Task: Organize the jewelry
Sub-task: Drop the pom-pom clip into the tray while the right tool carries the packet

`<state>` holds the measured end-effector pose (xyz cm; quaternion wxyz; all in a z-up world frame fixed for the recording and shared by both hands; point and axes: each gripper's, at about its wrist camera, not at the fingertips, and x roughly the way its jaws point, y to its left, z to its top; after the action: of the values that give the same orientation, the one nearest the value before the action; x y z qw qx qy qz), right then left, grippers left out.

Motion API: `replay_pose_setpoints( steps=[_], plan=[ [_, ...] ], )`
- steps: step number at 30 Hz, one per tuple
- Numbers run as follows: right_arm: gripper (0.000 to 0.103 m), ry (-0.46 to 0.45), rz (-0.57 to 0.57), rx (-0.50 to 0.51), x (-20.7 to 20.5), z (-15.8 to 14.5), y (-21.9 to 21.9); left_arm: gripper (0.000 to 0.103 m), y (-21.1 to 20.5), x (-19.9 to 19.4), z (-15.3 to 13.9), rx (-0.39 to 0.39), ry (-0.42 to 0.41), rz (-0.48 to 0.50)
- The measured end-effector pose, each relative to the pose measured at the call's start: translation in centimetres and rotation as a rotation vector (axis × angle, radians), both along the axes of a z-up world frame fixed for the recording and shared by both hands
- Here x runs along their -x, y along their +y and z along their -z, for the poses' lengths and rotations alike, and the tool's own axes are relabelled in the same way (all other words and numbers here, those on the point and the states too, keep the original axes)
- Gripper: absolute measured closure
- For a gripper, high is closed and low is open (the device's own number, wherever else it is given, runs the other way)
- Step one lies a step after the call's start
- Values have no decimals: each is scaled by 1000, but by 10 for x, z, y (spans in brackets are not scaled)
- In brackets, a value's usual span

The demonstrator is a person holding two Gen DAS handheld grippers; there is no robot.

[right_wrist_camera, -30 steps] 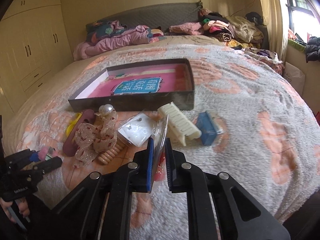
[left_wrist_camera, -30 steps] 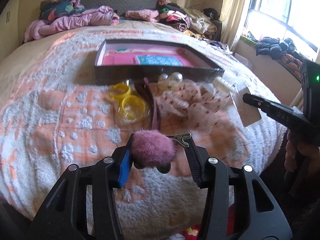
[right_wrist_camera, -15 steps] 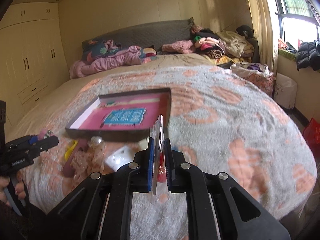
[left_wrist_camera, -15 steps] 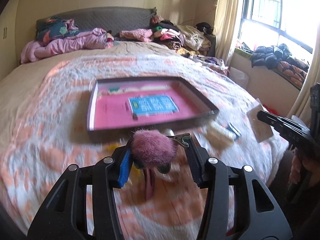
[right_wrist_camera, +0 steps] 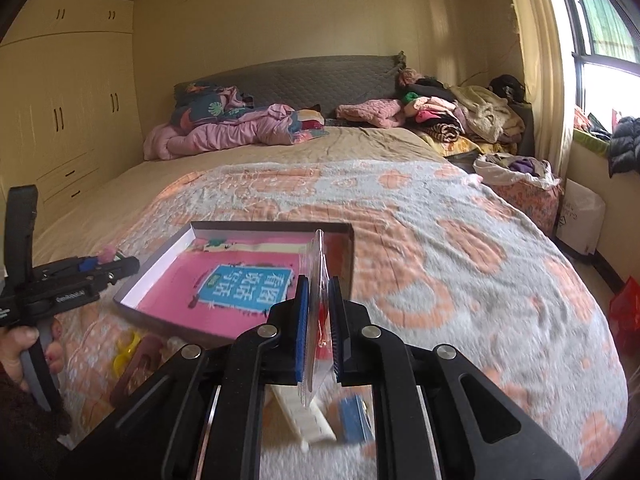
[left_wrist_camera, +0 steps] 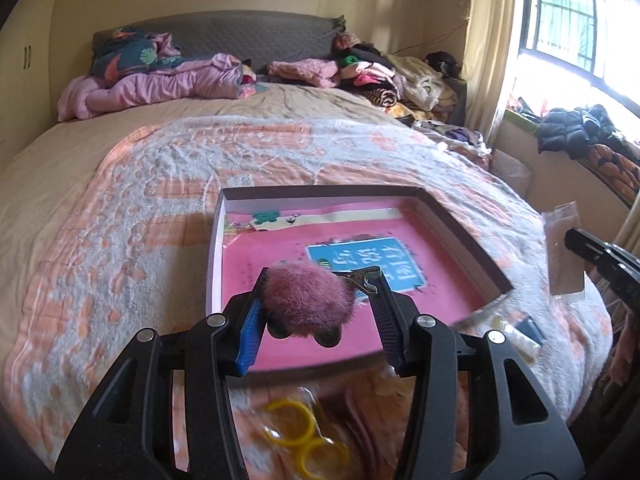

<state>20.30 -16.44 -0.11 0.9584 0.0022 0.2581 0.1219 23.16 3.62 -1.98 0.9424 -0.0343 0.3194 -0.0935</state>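
Bedroom scene: on a bed (right_wrist_camera: 460, 248) with a peach-patterned blanket, the left gripper (left_wrist_camera: 318, 300) clamps its jaws on a pink fluffy hair clip (left_wrist_camera: 306, 300) above a pink-lined tray (left_wrist_camera: 460, 236), while the right gripper (right_wrist_camera: 318, 320) pinches a clear plastic packet (right_wrist_camera: 318, 276) nearby.

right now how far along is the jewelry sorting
Nothing looks done: the box holds no jewelry, only its pink printed lining. In hand: the left gripper grips a pink pompom clip over the box; the right gripper pinches a clear packet. Left: yellow rings, a white comb and other bits on the bed.
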Motion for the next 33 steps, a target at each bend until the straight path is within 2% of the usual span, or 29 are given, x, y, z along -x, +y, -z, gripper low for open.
replay_pose_setpoints(
  steps=[9,22,24,28,33],
  plan=[
    [93,27,-32,30,-44,7,26,63,13,-29,20,26,40,-27],
    [93,152,-43,78,-84,54,47,63,19,-40,33,35,62,-24],
    [93,147,-35,85,-86,57,47,63,19,-39,34,31,62,-21],
    [92,157,-21,82,-90,58,45,59,18,-37,34,31,61,-22],
    [85,161,-4,74,-90,59,38,52,17,-33,32,31,52,-21]
  ],
)
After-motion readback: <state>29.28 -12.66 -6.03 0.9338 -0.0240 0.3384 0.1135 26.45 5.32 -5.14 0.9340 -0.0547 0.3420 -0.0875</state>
